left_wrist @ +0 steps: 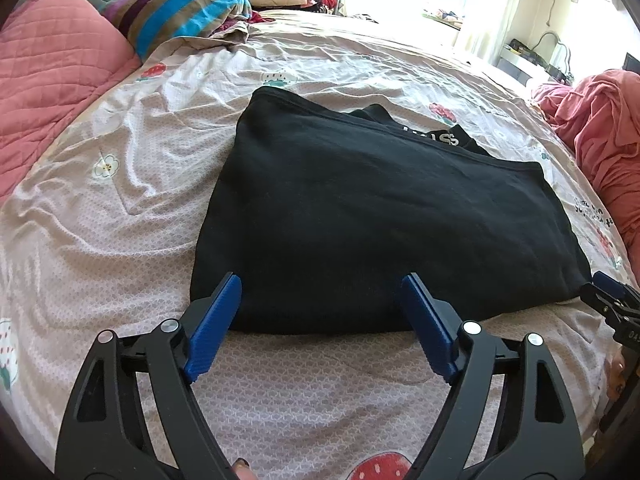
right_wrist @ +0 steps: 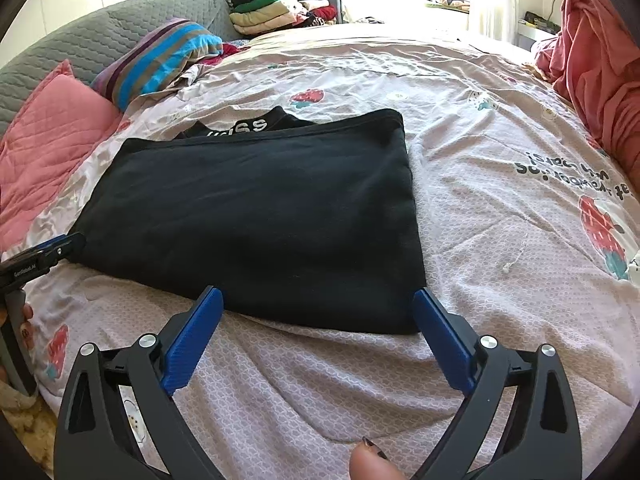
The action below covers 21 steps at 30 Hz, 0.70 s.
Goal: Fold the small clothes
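A black garment (left_wrist: pixel 360 216) lies folded flat on the bed; its waistband with white letters (left_wrist: pixel 444 136) peeks out at the far edge. It also shows in the right wrist view (right_wrist: pixel 264 216). My left gripper (left_wrist: pixel 322 284) is open and empty, its blue fingers over the garment's near left edge. My right gripper (right_wrist: pixel 318 298) is open and empty, straddling the garment's near right corner. The right gripper shows at the right edge of the left wrist view (left_wrist: pixel 612 300). The left gripper shows at the left edge of the right wrist view (right_wrist: pixel 44 256).
The bed sheet (left_wrist: pixel 160 184) is pale pink with strawberry prints. Pink pillow (left_wrist: pixel 48 68) and striped pillow (left_wrist: pixel 180 12) lie at the left. A heap of red cloth (left_wrist: pixel 600 136) lies at the right. Stacked folded clothes (right_wrist: pixel 276 8) sit far back.
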Available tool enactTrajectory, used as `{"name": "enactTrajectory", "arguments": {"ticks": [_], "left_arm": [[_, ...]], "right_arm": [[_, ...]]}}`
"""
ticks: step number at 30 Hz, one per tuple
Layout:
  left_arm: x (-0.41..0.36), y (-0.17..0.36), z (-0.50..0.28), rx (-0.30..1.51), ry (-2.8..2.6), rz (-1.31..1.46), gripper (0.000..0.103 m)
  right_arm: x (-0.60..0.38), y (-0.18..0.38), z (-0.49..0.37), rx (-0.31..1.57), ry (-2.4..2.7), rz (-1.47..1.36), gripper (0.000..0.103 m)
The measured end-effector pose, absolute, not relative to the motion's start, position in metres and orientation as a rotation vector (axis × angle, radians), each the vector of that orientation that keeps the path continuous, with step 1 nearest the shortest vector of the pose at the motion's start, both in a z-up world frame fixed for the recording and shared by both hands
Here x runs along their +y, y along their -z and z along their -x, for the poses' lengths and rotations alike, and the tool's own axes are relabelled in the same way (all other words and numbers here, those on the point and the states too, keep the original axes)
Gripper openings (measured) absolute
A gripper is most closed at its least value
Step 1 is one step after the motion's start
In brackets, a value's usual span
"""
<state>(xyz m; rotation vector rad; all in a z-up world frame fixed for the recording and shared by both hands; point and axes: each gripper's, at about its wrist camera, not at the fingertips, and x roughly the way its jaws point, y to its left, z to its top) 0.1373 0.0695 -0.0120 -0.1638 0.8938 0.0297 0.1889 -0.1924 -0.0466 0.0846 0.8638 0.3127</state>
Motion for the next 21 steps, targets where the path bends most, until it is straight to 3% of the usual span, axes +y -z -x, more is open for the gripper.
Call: {"name": "enactTrajectory", "arguments": {"ticks": [4,21], "left_arm": [[0.071,0.009,-0.134,0.888,-0.037,0.181,0.089],[0.089,-0.006,-0.119,0.843,-0.125,0.186,0.093]], "right_arm": [[-0.193,0.044,-0.187,0.859,-0.320,-0.094,0.097],[-0.157,0.023,-0.175,0.790,-0.382,-0.017,0.098]]}}
